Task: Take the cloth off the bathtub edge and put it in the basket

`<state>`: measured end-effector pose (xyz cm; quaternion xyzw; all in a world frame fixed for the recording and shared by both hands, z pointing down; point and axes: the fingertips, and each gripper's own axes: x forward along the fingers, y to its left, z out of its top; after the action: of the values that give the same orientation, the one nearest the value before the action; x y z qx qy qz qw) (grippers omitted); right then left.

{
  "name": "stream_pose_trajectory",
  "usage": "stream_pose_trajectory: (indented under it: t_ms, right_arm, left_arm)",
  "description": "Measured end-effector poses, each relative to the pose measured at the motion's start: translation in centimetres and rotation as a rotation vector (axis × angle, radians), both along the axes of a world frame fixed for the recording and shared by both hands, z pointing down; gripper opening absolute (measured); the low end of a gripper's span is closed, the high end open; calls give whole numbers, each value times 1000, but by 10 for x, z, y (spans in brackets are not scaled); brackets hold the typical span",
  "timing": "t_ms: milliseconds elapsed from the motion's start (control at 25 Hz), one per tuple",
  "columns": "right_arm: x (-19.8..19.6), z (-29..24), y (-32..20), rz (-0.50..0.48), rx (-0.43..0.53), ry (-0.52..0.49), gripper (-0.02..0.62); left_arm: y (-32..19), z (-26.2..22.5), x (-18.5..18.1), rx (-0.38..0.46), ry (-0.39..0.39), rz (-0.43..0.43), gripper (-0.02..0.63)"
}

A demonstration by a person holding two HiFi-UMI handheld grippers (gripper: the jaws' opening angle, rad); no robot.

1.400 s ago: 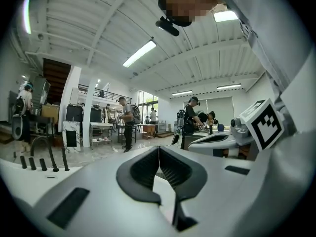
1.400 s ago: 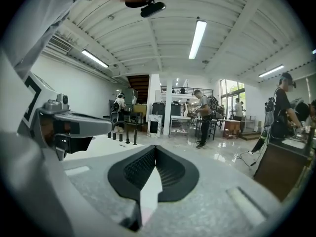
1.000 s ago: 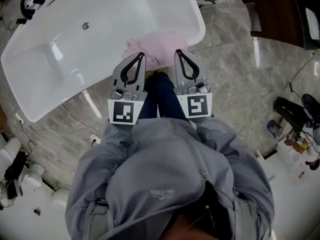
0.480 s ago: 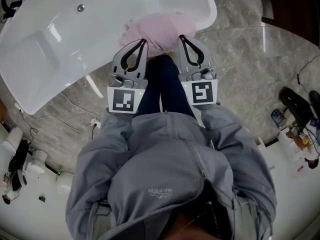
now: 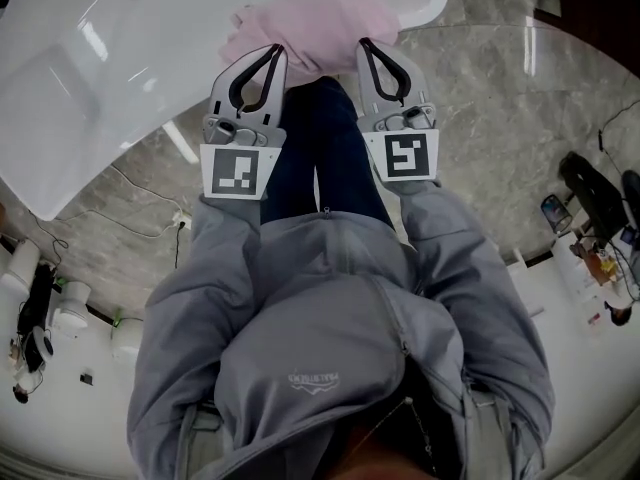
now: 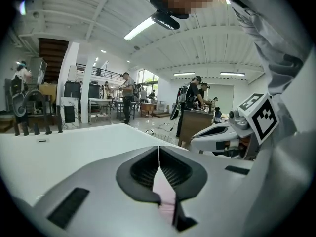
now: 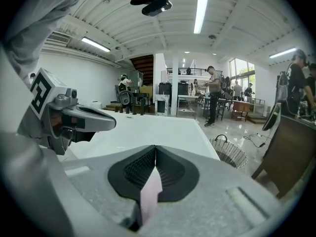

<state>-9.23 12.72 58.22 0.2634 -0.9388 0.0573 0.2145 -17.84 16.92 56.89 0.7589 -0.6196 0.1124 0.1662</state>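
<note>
A pink cloth [image 5: 305,16] lies bunched on the near rim of the white bathtub [image 5: 110,78]. My left gripper [image 5: 276,51] and right gripper [image 5: 363,44] hang side by side just in front of it, tips over its near edge. Both are shut, tips touching, with nothing pinched between them. In the left gripper view the shut jaws [image 6: 159,148] show a strip of pink cloth [image 6: 165,196] through the gap under them. The right gripper view shows the same: shut jaws [image 7: 156,148] and pink cloth [image 7: 149,194]. A wicker basket [image 7: 229,152] stands on the floor right of the tub.
The person's legs and grey jacket [image 5: 330,348] fill the space under the grippers. Cables [image 5: 150,213] trail on the marble floor left of the legs. Shoes and clutter [image 5: 595,203] lie at the right. A dark wooden cabinet [image 7: 289,157] stands beyond the basket. Black taps [image 6: 27,107] sit at the tub's far end.
Both grippers have sunk toward the tub rim, still shut. In the head view the tub and cloth have slid upward, and the tips now reach the cloth's near edge.
</note>
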Motion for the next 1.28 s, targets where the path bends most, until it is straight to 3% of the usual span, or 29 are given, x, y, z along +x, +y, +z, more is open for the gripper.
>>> stream_pose_trajectory:
  t_ms: [480, 520, 560, 640, 720, 880, 1120, 1280]
  right_arm:
    - [10, 59, 10, -10, -94, 55, 17]
    - [12, 64, 10, -4, -98, 64, 22]
    - [14, 68, 10, 4, -104, 69, 32]
    - [17, 75, 11, 15, -130, 65, 88]
    - [17, 85, 15, 13, -181, 61, 274]
    - [24, 107, 22, 16, -273, 80, 434]
    - [37, 135, 28, 30, -340, 125, 532]
    - [49, 148, 24, 61, -377, 148, 554]
  left_arm:
    - [12, 65, 0, -123, 42, 5, 16]
    - [13, 70, 1, -136, 49, 7, 71]
    - [13, 75, 1, -147, 58, 8, 184]
    - [13, 82, 1, -162, 71, 7, 201]
    - [15, 89, -1, -177, 62, 7, 238]
    - [21, 100, -1, -209, 39, 16, 312]
    - [38, 128, -12, -311, 11, 1, 402]
    - [49, 148, -16, -399, -2, 15, 440]
